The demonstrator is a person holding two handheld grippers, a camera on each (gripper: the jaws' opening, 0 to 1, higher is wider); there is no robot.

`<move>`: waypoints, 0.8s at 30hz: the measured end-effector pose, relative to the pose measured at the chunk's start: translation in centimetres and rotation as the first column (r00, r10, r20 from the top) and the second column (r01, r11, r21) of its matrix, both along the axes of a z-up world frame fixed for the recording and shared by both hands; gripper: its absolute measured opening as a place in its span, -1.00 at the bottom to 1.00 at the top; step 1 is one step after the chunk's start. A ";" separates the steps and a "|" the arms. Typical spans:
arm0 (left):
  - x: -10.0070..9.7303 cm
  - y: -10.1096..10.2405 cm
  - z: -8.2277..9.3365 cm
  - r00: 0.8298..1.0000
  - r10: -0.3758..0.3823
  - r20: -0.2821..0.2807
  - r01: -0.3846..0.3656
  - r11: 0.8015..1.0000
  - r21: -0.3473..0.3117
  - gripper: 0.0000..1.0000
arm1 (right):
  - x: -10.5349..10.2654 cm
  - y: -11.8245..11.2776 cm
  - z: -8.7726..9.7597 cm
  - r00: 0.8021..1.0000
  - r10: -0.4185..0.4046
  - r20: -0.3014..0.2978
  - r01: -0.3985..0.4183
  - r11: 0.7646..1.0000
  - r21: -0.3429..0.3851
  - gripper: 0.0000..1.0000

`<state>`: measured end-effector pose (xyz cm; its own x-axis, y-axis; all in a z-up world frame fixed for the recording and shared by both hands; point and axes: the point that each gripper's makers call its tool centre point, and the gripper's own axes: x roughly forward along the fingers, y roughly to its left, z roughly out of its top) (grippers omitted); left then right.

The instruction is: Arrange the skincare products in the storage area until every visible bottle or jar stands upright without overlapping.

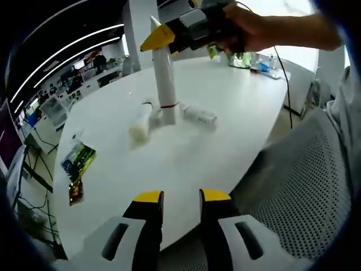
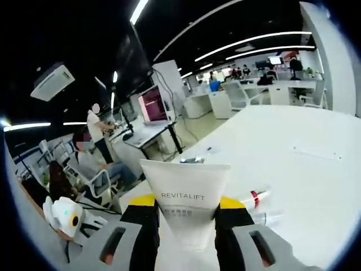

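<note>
In the left gripper view a tall white tube (image 1: 164, 79) with a red band stands cap-down on the white table (image 1: 225, 141). The right gripper (image 1: 160, 38), held by a hand, is shut on its upper end. Two small white bottles lie flat beside its base, one to the left (image 1: 140, 122) and one to the right (image 1: 199, 115). My left gripper (image 1: 181, 197) hangs open over the table's near edge with nothing between its yellow tips. In the right gripper view the right gripper (image 2: 186, 204) clamps the crimped end of the tube (image 2: 186, 197), marked REVITALIFT. A lying bottle (image 2: 257, 199) shows past it.
Two snack packets (image 1: 79, 160) lie on the table's left side. Clear containers and small items (image 1: 248, 58) crowd the far end. A grey mesh chair (image 1: 307, 186) stands at the table's right edge. People sit at desks (image 2: 84, 158) beyond the table.
</note>
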<state>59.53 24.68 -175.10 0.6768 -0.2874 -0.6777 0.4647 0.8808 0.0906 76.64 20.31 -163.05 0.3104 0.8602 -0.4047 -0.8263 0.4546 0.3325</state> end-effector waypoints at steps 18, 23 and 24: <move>-0.3 -0.3 -0.8 0.999 -0.019 -0.037 0.020 1.000 0.011 -0.65 | 7.6 -3.5 0.7 0.984 -0.159 0.076 0.161 0.987 -0.016 -0.32; -0.4 -0.3 -0.9 0.999 -0.029 -0.039 0.030 0.999 0.021 -0.55 | 9.1 -4.4 0.7 0.975 -0.199 0.096 0.202 0.979 -0.022 -0.32; -0.4 -0.3 -1.1 0.999 -0.028 -0.043 0.029 0.999 0.023 -0.48 | 9.3 -4.4 0.8 0.974 -0.202 0.101 0.205 0.978 -0.023 -0.32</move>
<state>59.16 24.36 -176.17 0.6387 -0.2896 -0.7128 0.4935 0.8650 0.0908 85.92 15.86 -162.26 0.5171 0.7614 -0.3910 -0.7431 0.6261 0.2364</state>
